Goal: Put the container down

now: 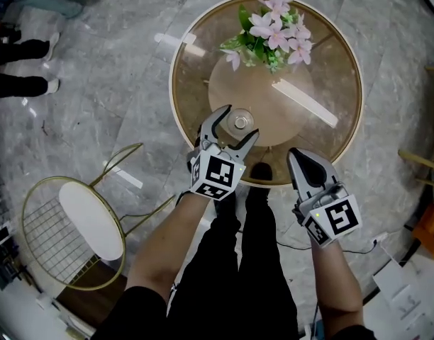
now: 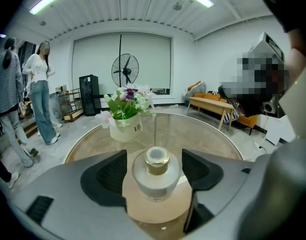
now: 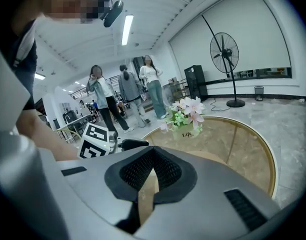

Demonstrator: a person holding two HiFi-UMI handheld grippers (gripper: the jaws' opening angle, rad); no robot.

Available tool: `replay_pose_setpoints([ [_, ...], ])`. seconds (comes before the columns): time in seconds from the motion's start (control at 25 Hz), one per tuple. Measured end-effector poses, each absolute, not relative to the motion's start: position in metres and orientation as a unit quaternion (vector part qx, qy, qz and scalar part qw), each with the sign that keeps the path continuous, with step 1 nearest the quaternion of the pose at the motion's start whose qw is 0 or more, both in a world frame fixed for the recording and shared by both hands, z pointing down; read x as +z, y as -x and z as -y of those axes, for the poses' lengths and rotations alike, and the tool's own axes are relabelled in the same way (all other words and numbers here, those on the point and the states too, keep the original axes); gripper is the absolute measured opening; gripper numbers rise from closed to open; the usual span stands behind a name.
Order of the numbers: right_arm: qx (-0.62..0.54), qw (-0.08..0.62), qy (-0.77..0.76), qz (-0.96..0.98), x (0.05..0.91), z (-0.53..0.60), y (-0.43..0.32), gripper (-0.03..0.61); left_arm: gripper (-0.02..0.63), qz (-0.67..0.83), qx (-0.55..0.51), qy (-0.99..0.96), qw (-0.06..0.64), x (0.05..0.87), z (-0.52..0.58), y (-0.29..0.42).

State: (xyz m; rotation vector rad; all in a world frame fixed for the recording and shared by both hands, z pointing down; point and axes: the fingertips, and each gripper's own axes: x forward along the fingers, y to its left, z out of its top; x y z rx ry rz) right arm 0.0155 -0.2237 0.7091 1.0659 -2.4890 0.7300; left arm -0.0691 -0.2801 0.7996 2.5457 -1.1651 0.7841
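Note:
The container is a small round clear glass bottle (image 1: 240, 123) with a gold neck. It stands upright on the round glass table (image 1: 181, 112), near the front edge. My left gripper (image 1: 238, 126) is open around it, one jaw on each side, with a small gap between each pad and the glass. In the left gripper view the bottle (image 2: 155, 176) sits midway between the dark pads (image 2: 104, 176). My right gripper (image 1: 298, 156) is shut and empty, hanging just off the table's front rim to the right. In the right gripper view its pads (image 3: 168, 170) meet.
A white pot of pink flowers (image 1: 270, 30) stands at the table's far side. A gold wire chair (image 1: 82, 222) is on the floor at the left. People (image 2: 38, 94) stand beyond the table, with a standing fan (image 3: 224, 54) and a wooden bench (image 2: 213, 106) behind.

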Motion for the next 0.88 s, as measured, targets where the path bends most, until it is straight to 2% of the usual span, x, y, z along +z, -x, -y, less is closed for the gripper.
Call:
replay_pose_setpoints([
  [0.12,0.248,0.163,-0.382,0.875,0.672,0.220,-0.004,0.015,0.351,0.399,0.249,-0.874,0.123,0.754,0.271,0.085],
  [0.28,0.236,0.156,-0.397,0.873,0.607,0.211,0.005,0.014,0.274,0.414,0.210,-0.877,0.125,0.661,0.256,0.107],
  [0.6,0.228,0.134,-0.422,0.867,0.476,0.158,0.021,0.015,0.193,0.455,0.141,-0.872,0.114,0.478,0.202,0.164],
  [0.8,0.212,0.113,-0.425,0.873,0.413,0.139,0.026,0.014,0.128,0.436,0.113,-0.886,0.106,0.406,0.176,0.159],
  [0.88,0.201,0.106,-0.422,0.878,0.391,0.133,0.023,0.015,0.121,0.428,0.104,-0.891,0.107,0.382,0.168,0.151],
])
